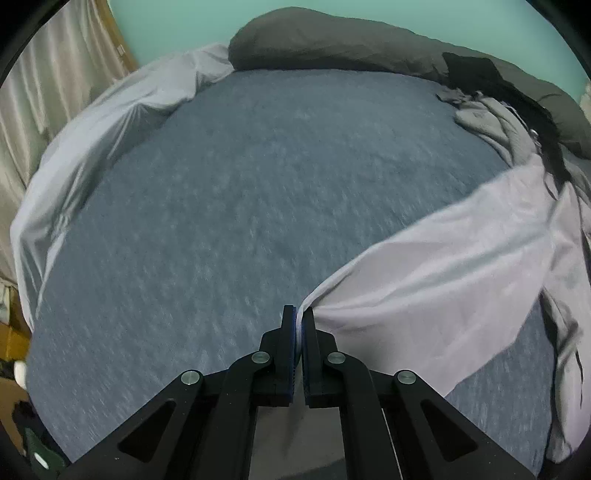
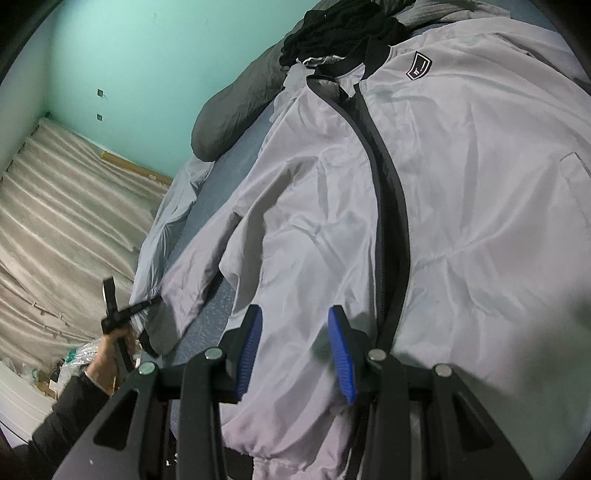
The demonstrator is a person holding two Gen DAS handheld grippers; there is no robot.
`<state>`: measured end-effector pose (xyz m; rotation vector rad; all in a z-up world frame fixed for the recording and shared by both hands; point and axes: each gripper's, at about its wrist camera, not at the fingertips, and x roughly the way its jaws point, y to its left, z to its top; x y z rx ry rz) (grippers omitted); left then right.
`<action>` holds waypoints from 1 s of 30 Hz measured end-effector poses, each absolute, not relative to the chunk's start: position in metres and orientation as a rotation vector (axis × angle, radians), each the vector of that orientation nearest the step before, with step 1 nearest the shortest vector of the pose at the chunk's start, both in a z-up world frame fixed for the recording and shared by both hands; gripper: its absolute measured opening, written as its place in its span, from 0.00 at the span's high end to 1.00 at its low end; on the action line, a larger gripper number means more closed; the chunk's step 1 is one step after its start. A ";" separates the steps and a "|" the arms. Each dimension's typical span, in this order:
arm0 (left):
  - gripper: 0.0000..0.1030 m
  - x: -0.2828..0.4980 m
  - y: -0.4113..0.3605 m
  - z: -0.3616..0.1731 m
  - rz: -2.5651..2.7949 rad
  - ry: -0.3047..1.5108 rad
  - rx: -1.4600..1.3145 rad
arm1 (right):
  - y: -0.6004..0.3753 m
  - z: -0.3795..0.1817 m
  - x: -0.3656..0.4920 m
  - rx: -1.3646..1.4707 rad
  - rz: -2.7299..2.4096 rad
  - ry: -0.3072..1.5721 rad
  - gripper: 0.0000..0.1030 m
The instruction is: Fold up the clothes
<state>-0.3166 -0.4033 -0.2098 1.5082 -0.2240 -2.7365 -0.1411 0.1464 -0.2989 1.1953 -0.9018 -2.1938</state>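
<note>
Nearest, in the left wrist view, the left gripper (image 1: 299, 317) has its black fingers pinched together on the cuff end of the pale grey nylon jacket's sleeve (image 1: 436, 266), which stretches away toward two o'clock, lifted clear of the blue-grey heathered bed sheet (image 1: 240, 206). Beyond the bare sheet, a crumpled light grey cloth (image 1: 110, 147) lies along the edge at ten o'clock, and a long dark grey pillow (image 1: 332, 40) sits against the turquoise wall (image 1: 166, 22) at twelve.

In the right wrist view, the right gripper (image 2: 295, 347) stands partly open, its blue ribbed pads (image 2: 341, 354) on either side of a fold of the pale grey nylon jacket (image 2: 461, 184) near the hem; whether they actually pinch the fabric I cannot tell. The jacket lies spread face up on the bed, its dark zip strip (image 2: 388, 184) running up toward twelve o'clock to the collar, with a small shield-shaped badge (image 2: 419, 68) at one o'clock. At eight o'clock, a person's hand (image 2: 110, 350) in a dark sleeve holds the other tool at the jacket's sleeve end. Farther off, a heap of black clothing (image 2: 340, 29) lies at the collar, and a beige striped curtain (image 2: 66, 206) hangs at nine o'clock.
</note>
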 end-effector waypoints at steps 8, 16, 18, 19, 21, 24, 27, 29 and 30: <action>0.98 -0.362 -0.420 -0.209 -2.698 -0.205 1.464 | 0.149 -0.302 -0.142 1.211 -2.203 -0.874 0.64; 0.98 -0.399 -0.428 -0.236 -2.633 -0.210 1.502 | 0.163 -0.302 -0.135 1.212 -2.218 -0.864 0.64; 0.98 -0.406 -0.429 -0.246 -2.619 -0.195 1.527 | 0.166 -0.302 -0.134 1.211 -2.222 -0.863 0.64; 0.97 -0.408 -0.430 -0.251 -2.611 -0.182 1.541 | 0.166 -0.302 -0.134 1.214 -2.223 -0.860 0.64; 0.95 -0.410 -0.433 -0.258 -2.595 -0.144 1.568 | 0.165 -0.302 -0.134 1.219 -2.224 -0.852 0.64; 0.86 -0.406 -0.439 -0.254 -2.612 -0.079 1.544 | 0.164 -0.303 -0.133 1.228 -2.221 -0.844 0.64; 0.70 -0.393 -0.445 -0.237 -2.635 -0.008 1.469 | 0.166 -0.302 -0.132 1.229 -2.219 -0.845 0.64; 0.66 -0.381 -0.441 -0.227 -2.648 0.027 1.452 | 0.168 -0.300 -0.131 1.223 -2.217 -0.851 0.64; 0.62 -0.372 -0.436 -0.224 -2.667 0.062 1.472 | 0.169 -0.299 -0.130 1.220 -2.217 -0.855 0.64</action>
